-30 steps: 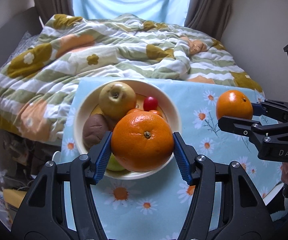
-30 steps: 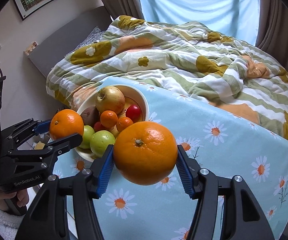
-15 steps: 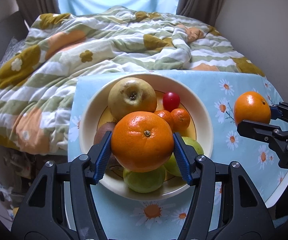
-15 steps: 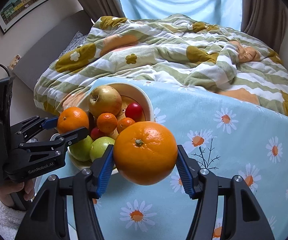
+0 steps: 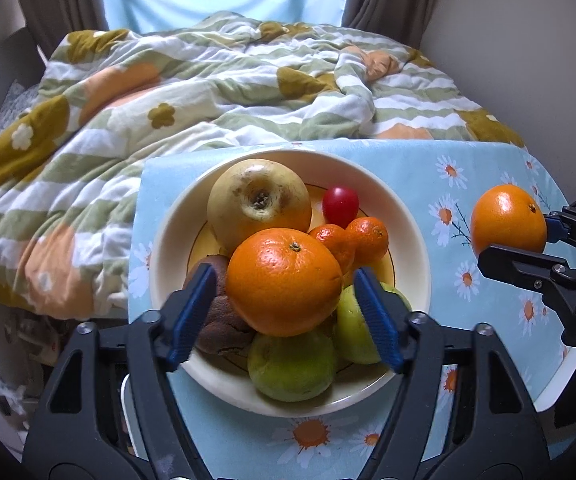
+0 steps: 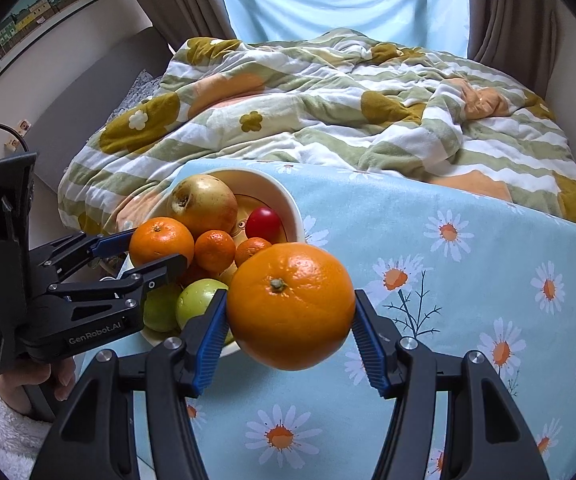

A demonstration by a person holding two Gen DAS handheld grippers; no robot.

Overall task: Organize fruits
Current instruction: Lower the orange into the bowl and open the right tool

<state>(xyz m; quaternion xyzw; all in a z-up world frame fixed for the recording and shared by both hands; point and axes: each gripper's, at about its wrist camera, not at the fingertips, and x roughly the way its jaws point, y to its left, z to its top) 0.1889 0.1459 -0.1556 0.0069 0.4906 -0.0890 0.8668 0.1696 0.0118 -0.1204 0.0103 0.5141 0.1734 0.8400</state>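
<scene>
Hovering over the cream ceramic bowl (image 5: 170, 248), the left gripper (image 5: 286, 308) has its blue-padded fingers (image 5: 192, 312) spread wide, both pads standing clear of the large round orange (image 5: 284, 282) that sits on top of the fruit pile between them. Under that orange lie two green apples (image 5: 291, 364), a brown rough-skinned fruit (image 5: 218, 322), a big yellow apple (image 5: 260, 200), two small mandarins (image 5: 367, 234) and a small red tomato (image 5: 340, 206), all inside the bowl. Off to the side, the right gripper (image 6: 289, 330) is closed snugly on a second big orange (image 6: 289, 306), carrying it above the light blue daisy-print tablecloth (image 6: 467, 280), just beside the bowl's rim. Behind the table spreads a rumpled green-striped floral quilt (image 6: 327, 112).
</scene>
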